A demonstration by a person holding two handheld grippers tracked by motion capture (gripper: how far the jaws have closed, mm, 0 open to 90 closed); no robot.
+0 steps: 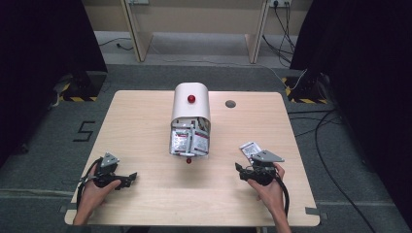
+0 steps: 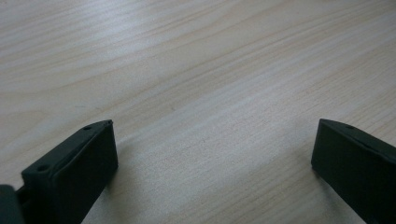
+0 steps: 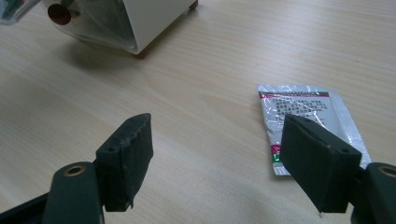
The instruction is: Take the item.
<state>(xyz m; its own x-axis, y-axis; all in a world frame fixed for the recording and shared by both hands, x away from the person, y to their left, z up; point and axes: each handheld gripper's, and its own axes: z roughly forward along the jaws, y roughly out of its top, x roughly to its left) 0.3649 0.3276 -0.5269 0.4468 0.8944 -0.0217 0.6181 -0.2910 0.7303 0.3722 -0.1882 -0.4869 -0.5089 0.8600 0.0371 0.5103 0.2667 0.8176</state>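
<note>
Sachet [image 3: 306, 126]: silver foil with a red-and-green band, flat on the wooden table [image 1: 145, 194], lower right of centre in the high view, just above the right gripper [image 1: 239, 170]. Seen in the right gripper view at middle right, partly behind the right-hand jaw. Right gripper spread wide, nothing between the jaws but bare wood, no pad pressing on the foil. Left gripper [image 2: 212, 158] parked at lower left of the high view, likewise spread wide over bare tabletop, holding nothing.

Dispenser box [image 1: 190, 119] at frame centre: white curved shell, red knob [image 1: 191, 98] on top, open clear front crammed with more sachets, a second red knob at its lower lip. Well apart from the loose sachet.

Likely trouble from here:
- Flat foil hugging the table, so little edge to catch; probable skid ahead of a closing jaw instead of a lift.
- Sachet off to one side of the jaw gap, not centred; closing now would likely pinch one corner or miss altogether.
- Corner-only pinch on slick foil: risk of the packet pivoting, drooping or slipping free on the way up.
- Jaw tips driven too hard into the wood while scooping: possible scrape or crumpled packet.
- Careless sweep toward frame centre: chance of nudging the box and spilling its packed sachets.
</note>
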